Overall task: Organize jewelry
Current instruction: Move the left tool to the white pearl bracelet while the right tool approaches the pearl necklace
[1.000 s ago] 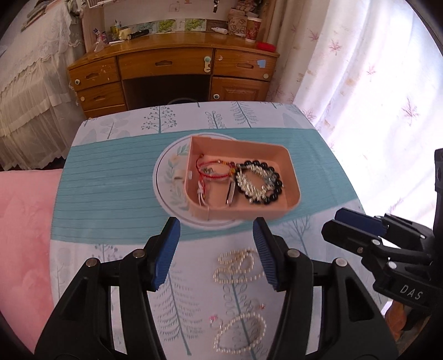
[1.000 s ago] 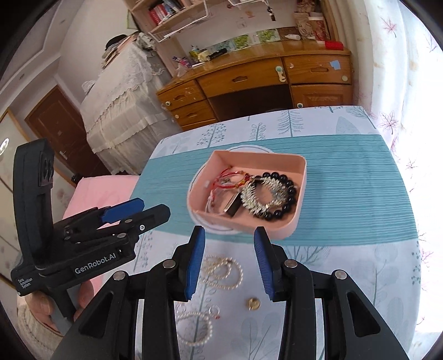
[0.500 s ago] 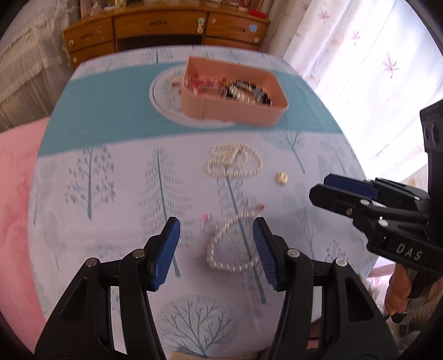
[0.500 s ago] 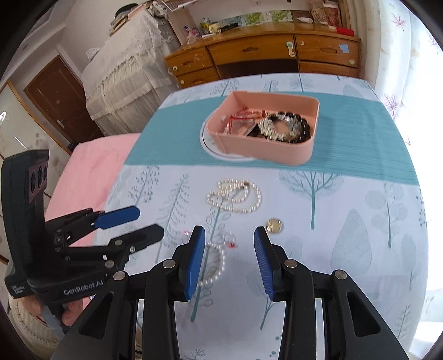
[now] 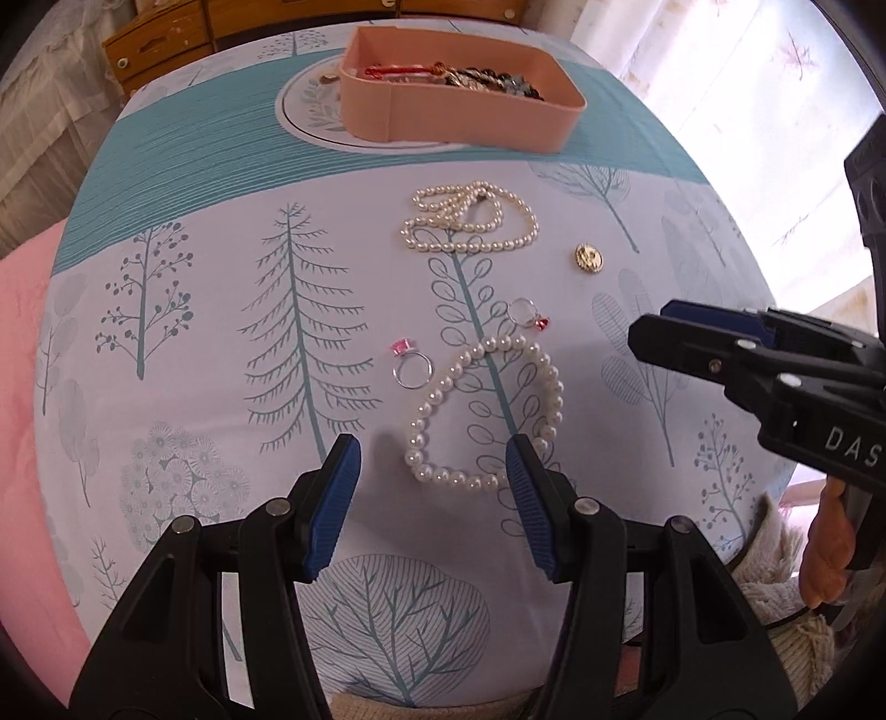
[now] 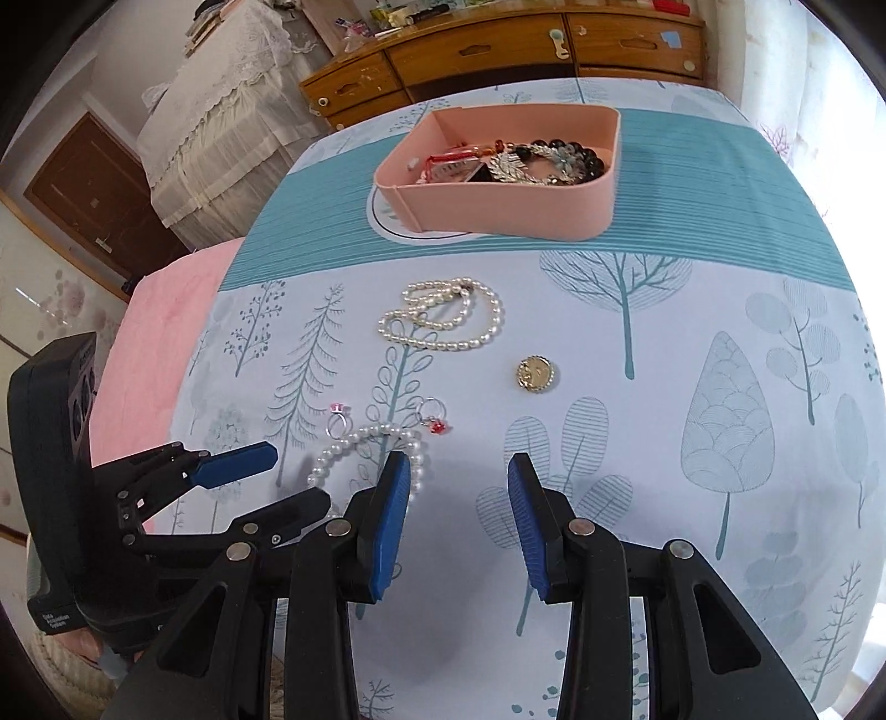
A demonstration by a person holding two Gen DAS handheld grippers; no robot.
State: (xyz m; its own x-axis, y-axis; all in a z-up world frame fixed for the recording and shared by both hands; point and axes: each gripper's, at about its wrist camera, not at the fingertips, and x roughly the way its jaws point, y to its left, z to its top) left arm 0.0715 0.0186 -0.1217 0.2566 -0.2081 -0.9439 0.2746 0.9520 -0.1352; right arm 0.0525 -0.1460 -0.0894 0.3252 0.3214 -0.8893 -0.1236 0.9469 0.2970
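Pearl bracelet (image 5: 487, 412) now sits between the left gripper's (image 5: 429, 459) fingers.

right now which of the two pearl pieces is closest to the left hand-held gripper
The single-loop pearl bracelet: its near end lies between the open fingers of the left hand-held gripper. The tangled pearl necklace lies farther off, toward the pink tray.

Your left wrist camera looks forward and down, close over the table's (image 5: 166, 387) near edge. Your right wrist camera sits beside it to the right, a little higher. The 2 views share the pearl bracelet (image 5: 487, 410), the pink tray (image 6: 498, 205) and the far dresser (image 6: 498, 44).
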